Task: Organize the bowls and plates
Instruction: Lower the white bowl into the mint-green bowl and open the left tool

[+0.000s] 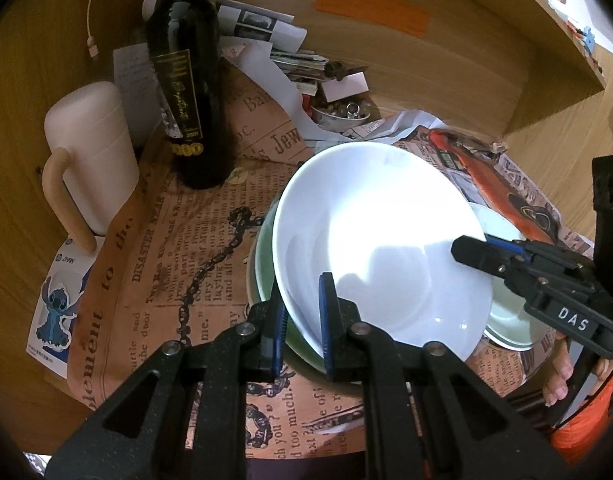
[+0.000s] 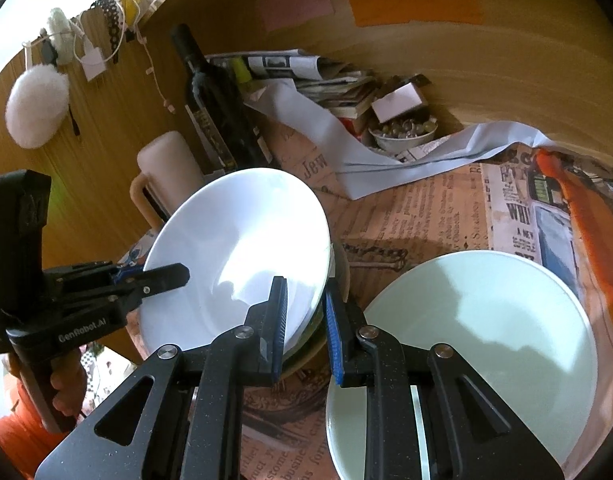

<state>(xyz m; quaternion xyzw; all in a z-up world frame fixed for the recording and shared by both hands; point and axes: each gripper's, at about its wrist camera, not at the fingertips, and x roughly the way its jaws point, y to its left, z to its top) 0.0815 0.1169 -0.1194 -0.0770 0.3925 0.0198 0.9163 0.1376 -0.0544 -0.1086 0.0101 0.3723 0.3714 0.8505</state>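
A white plate is tilted above a green bowl on the newspaper-covered table; it also shows in the right wrist view. My left gripper is shut on the plate's near rim, one finger under and one over. My right gripper has its jaws around the plate's opposite rim, and it also shows in the left wrist view. A pale green plate lies flat on the table right of the bowl, and shows in the left wrist view.
A dark wine bottle and a cream mug stand at the back left. A small bowl of beads, stacked papers and a grey cloth lie at the back against the wooden wall.
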